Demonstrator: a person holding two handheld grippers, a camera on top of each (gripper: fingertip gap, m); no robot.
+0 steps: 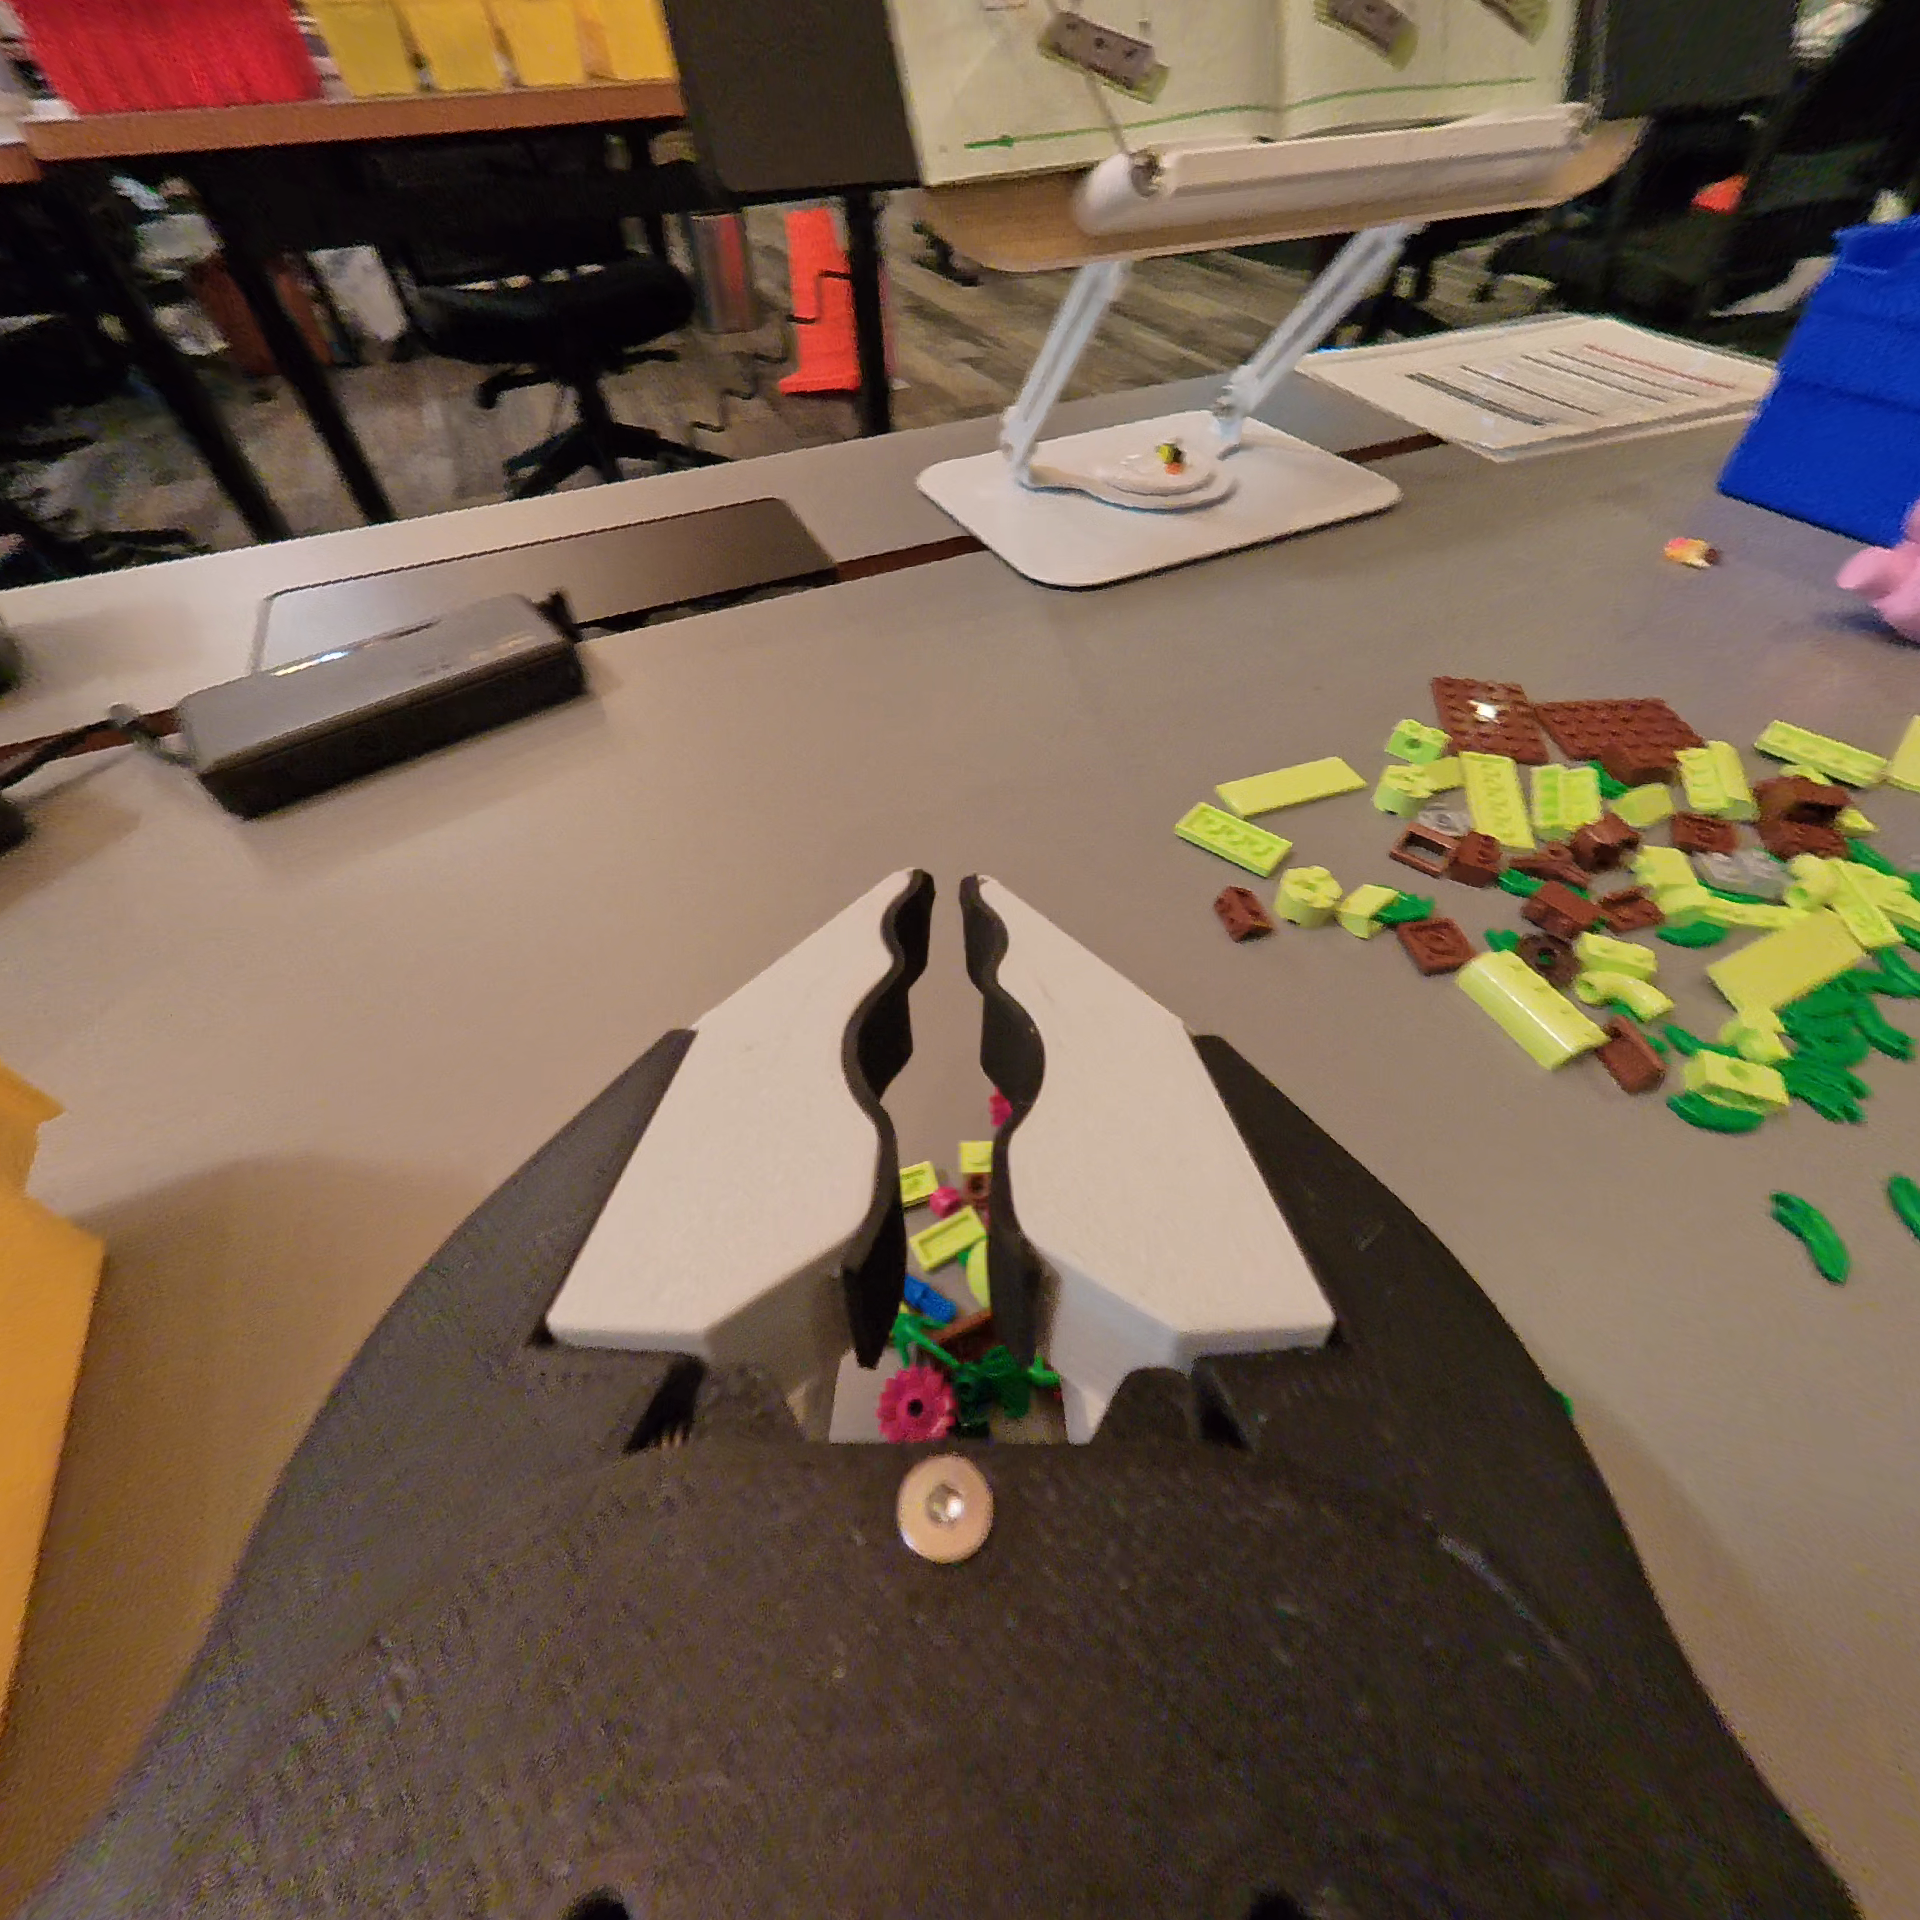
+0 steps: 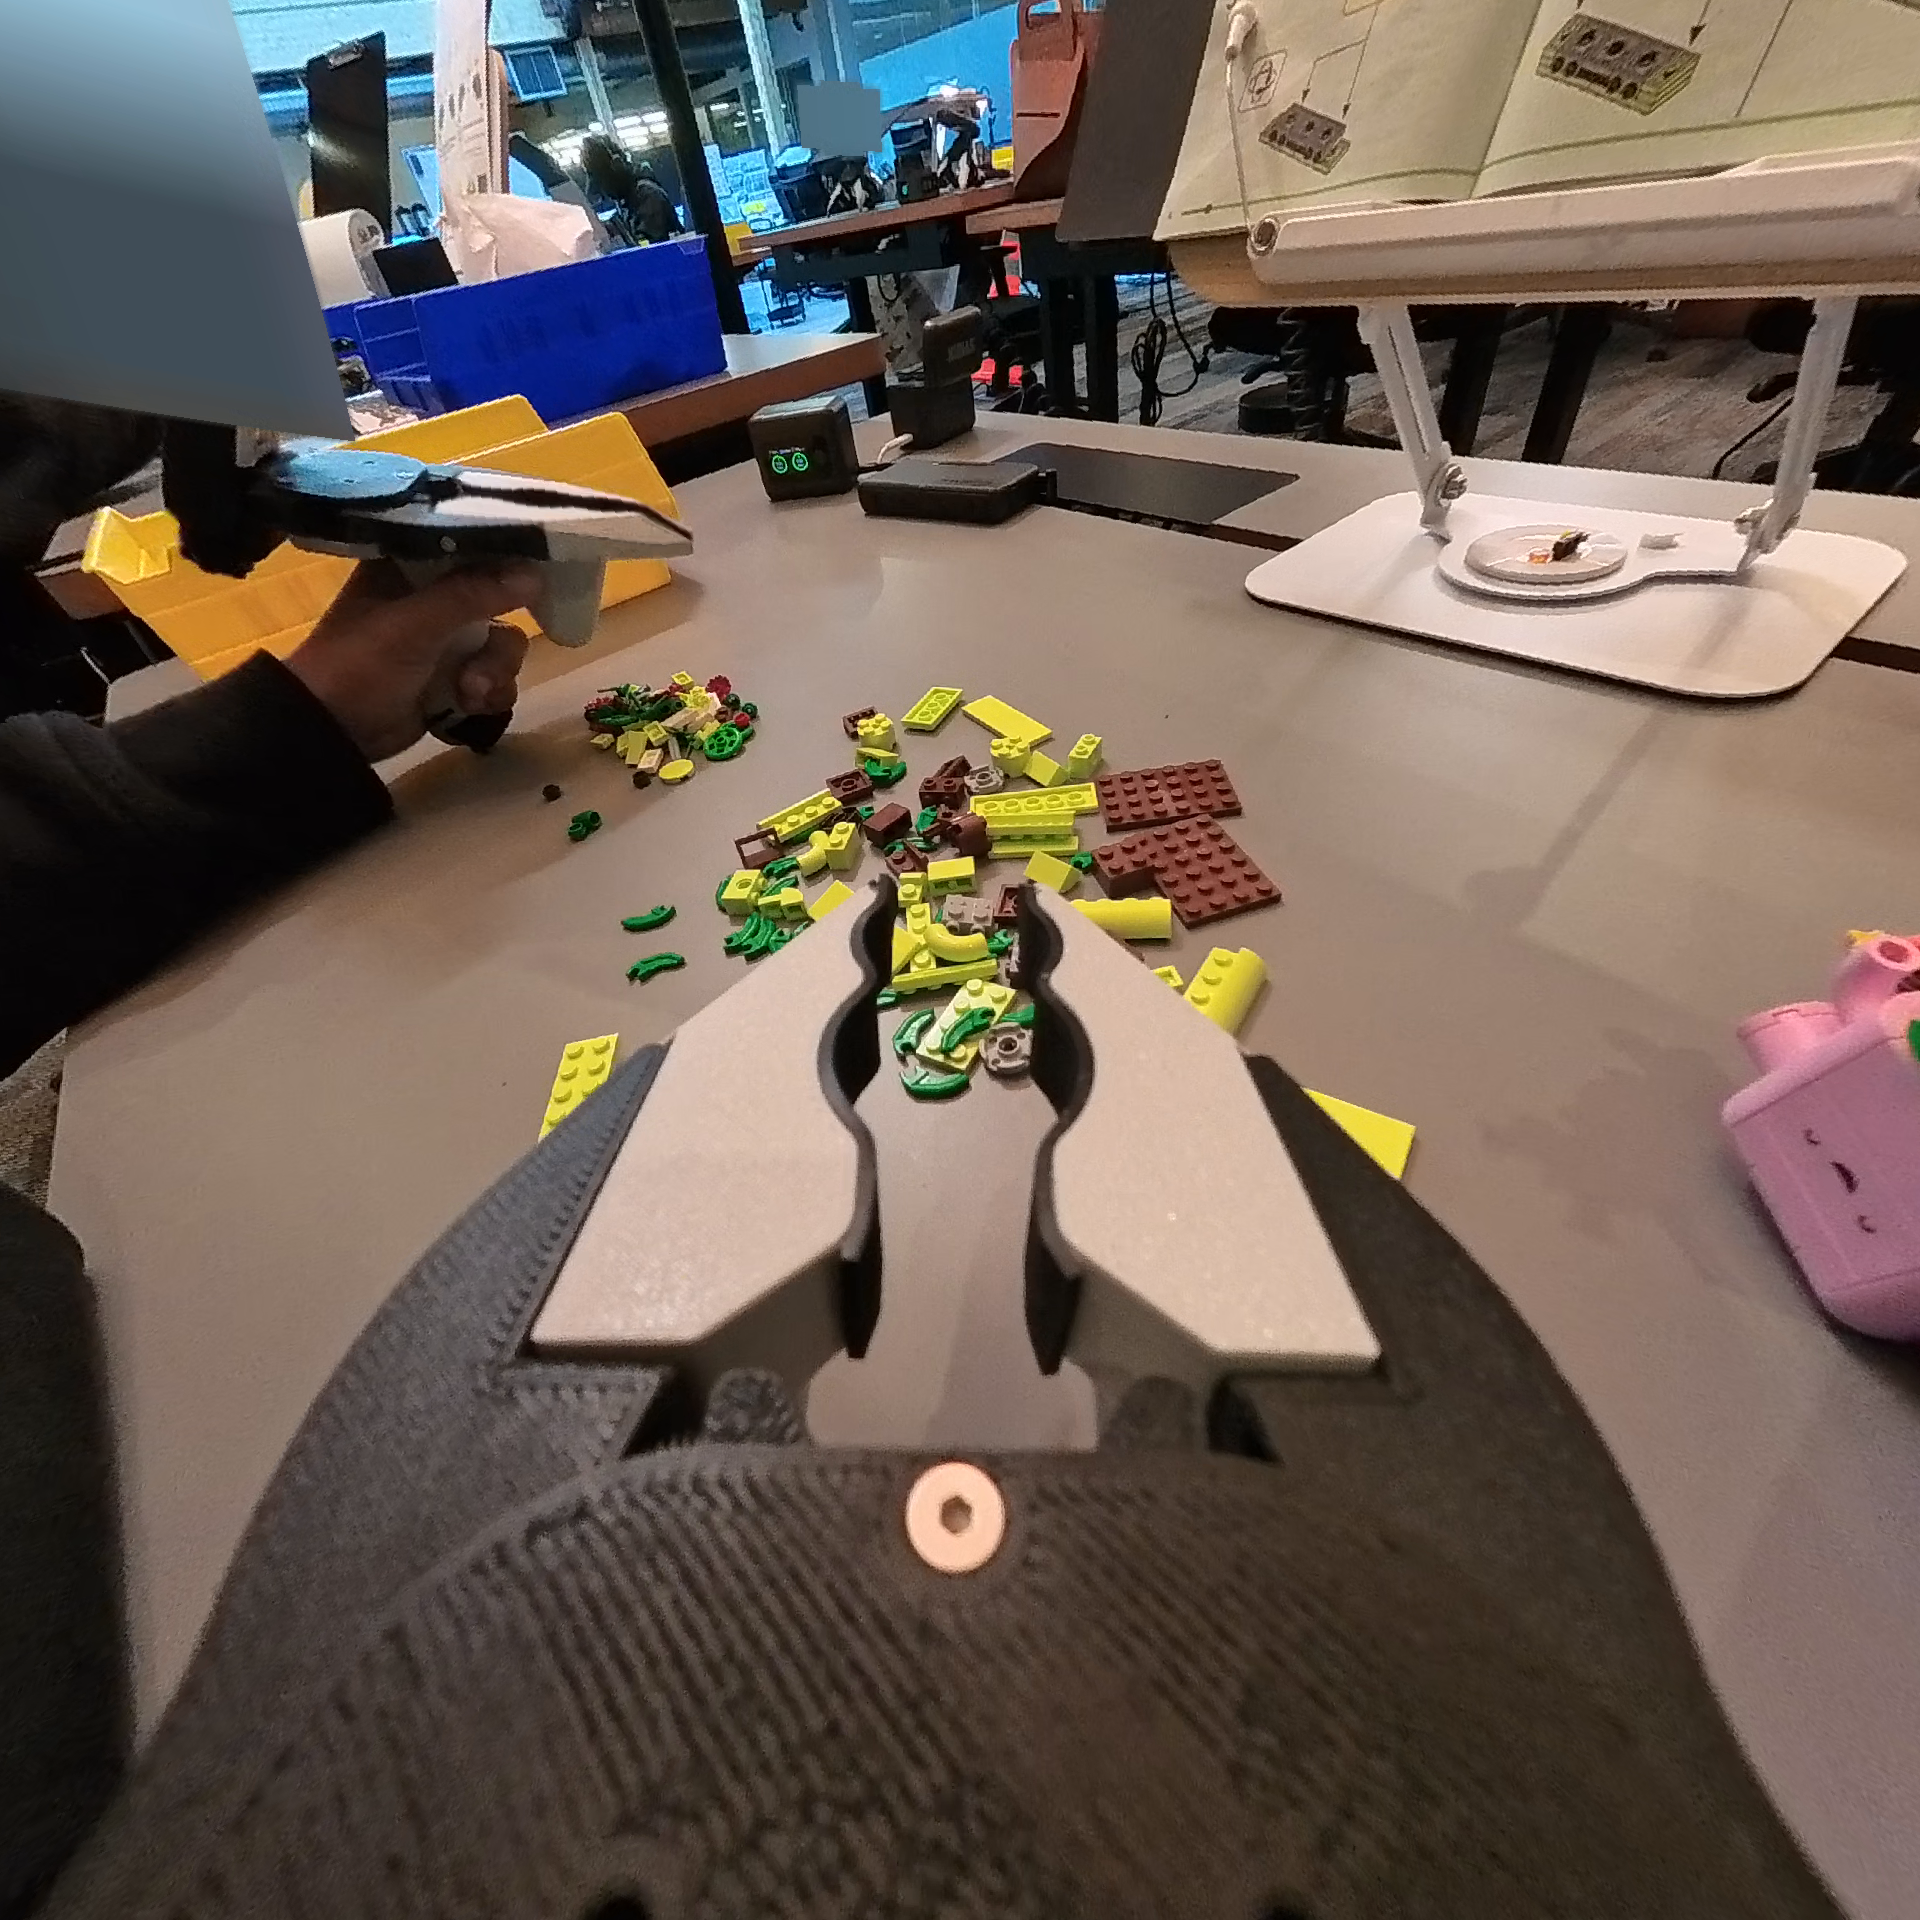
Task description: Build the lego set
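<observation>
A loose pile of lime, brown and green lego pieces (image 2: pixel 935 831) lies on the grey table (image 2: pixel 1455 935), with two brown plates (image 2: pixel 1184 831) at its right side. My right gripper (image 2: pixel 956 899) is open and empty, low over the near part of this pile. The pile also shows at the right of the left wrist view (image 1: pixel 1621 894). A smaller pile of flowers and tiny pieces (image 2: pixel 670 722) lies to the left. My left gripper (image 1: pixel 945 883) is shut on nothing and hovers above that small pile (image 1: pixel 940 1351). In the right wrist view it is held in a hand (image 2: pixel 665 535).
An open instruction booklet (image 2: pixel 1558 104) rests on a white stand (image 2: pixel 1558 613) at the back of the table. A pink block-like object (image 2: pixel 1849 1174) sits at the right. A yellow bin (image 2: pixel 416 540) and blue bins (image 2: pixel 561 322) stand at the left. Black power bricks (image 1: pixel 384 696) lie at the back.
</observation>
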